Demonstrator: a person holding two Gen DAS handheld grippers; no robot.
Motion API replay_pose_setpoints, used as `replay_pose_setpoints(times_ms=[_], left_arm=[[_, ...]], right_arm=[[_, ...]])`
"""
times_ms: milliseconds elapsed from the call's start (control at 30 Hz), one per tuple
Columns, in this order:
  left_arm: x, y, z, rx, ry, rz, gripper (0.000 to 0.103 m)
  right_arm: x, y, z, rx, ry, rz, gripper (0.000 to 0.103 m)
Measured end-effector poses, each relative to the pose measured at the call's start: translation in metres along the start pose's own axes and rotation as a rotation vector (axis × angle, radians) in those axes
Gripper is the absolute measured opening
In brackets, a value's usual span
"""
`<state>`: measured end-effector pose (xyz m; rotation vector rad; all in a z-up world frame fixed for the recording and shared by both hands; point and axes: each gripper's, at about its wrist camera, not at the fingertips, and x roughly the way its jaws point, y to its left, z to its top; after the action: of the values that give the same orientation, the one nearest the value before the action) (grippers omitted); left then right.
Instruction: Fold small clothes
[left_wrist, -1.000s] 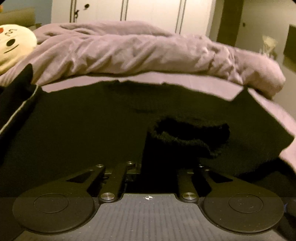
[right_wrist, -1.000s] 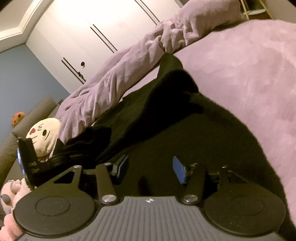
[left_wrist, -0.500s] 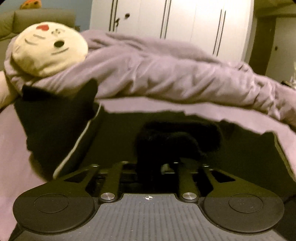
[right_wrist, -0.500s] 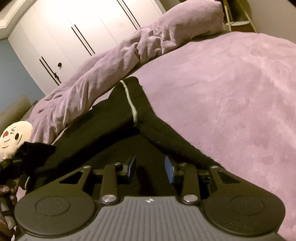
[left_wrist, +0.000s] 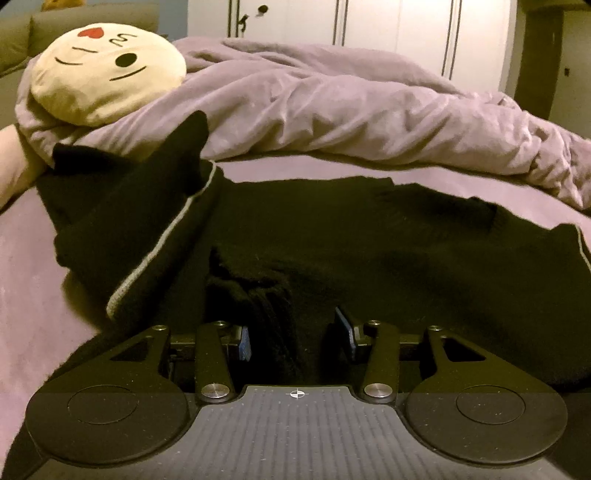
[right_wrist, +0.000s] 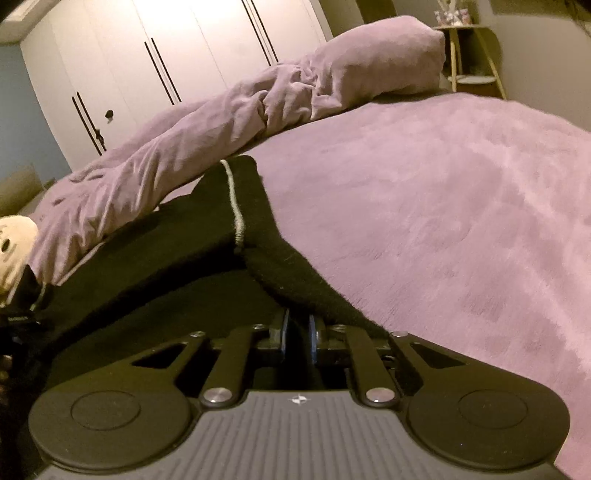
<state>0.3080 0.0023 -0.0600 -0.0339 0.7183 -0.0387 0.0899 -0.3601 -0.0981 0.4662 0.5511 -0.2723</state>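
A black sweater (left_wrist: 369, 229) lies spread out on a purple bed (right_wrist: 461, 206). The left gripper (left_wrist: 295, 338) sits low over the near edge of the sweater. Its jaws are wide apart, with blue pads showing on each side. A bunched fold of black cloth stands up between them, nearer the left pad, but the jaws are not squeezing it. In the left wrist view, one sleeve (left_wrist: 122, 229) with a thin pale stripe runs up toward 10 o'clock, and its dark tip lies against the rumpled purple blanket (left_wrist: 332, 110). A cream plush toy (left_wrist: 107, 74) with a red heart and a smiling face rests on the blanket at 11 o'clock. White wardrobe doors (left_wrist: 369, 29) stand behind the bed at 12 o'clock. The right gripper (right_wrist: 297, 334) is at the right side of the sweater. Its jaws are squeezed nearly together, and black cloth fills the thin gap, so they are pinching the sweater. In the right wrist view, a folded part of the sweater with a pale stripe runs up toward 11 o'clock. A purple pillow (right_wrist: 384, 62) lies at the far end of the blanket at 1 o'clock. A small wooden shelf (right_wrist: 472, 55) stands beside the bed at 2 o'clock.
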Motion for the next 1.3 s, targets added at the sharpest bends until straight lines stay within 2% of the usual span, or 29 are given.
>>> replay_pose_setpoints(times_ms=[167,233,267,367,400,533,633,767,867,933,1033,1100,1133,1200,1267,1300], left_arm=[[0.005,-0.001,-0.001,0.010,0.022,0.021,0.045],[0.007,0.000,-0.001,0.004,0.024,0.058,0.025],[0.008,0.002,-0.001,0.003,0.029,0.083,0.025],[-0.002,0.012,0.000,-0.034,0.035,0.093,0.038],[-0.009,0.016,-0.003,-0.031,0.020,0.102,0.046],[-0.050,0.023,-0.024,0.042,-0.036,0.069,0.063],[-0.082,0.024,-0.052,0.088,-0.055,0.043,0.070],[-0.107,0.023,-0.086,0.125,-0.022,0.051,0.073],[-0.128,0.028,-0.106,0.113,0.005,0.057,0.074],[-0.141,0.032,-0.119,0.095,0.026,0.039,0.078],[-0.156,0.033,-0.134,0.112,0.045,0.048,0.079],[-0.162,0.035,-0.139,0.118,0.078,0.025,0.079],[-0.164,0.037,-0.139,0.124,0.087,0.009,0.079],[-0.169,0.043,-0.133,0.133,0.081,-0.003,0.080],[-0.171,0.055,-0.121,0.094,0.040,-0.002,0.084],[-0.171,0.062,-0.113,0.068,0.019,-0.003,0.090]], right_arm=[[0.004,0.004,-0.002,-0.090,-0.016,-0.042,0.003],[0.004,0.002,-0.003,-0.109,-0.024,-0.049,0.001],[0.004,0.001,-0.003,-0.114,-0.025,-0.049,0.001],[-0.001,0.003,-0.001,-0.128,-0.017,-0.068,0.001],[-0.006,0.003,-0.001,-0.131,-0.008,-0.072,0.002],[-0.032,-0.008,-0.008,-0.081,0.027,-0.035,0.003],[-0.054,-0.021,-0.020,-0.055,0.053,-0.016,0.003],[-0.081,-0.025,-0.032,-0.128,0.099,-0.061,0.003],[-0.099,-0.023,-0.039,-0.211,0.150,-0.096,0.003],[-0.111,-0.023,-0.044,-0.215,0.199,-0.094,0.003],[-0.125,-0.016,-0.058,-0.290,0.272,-0.101,0.004],[-0.129,-0.013,-0.062,-0.315,0.330,-0.106,0.004],[-0.134,-0.010,-0.059,-0.320,0.328,-0.118,0.006],[-0.138,-0.004,-0.051,-0.307,0.313,-0.140,0.018],[-0.141,0.006,-0.044,-0.315,0.247,-0.104,0.039],[-0.139,0.013,-0.043,-0.328,0.231,-0.087,0.042]])
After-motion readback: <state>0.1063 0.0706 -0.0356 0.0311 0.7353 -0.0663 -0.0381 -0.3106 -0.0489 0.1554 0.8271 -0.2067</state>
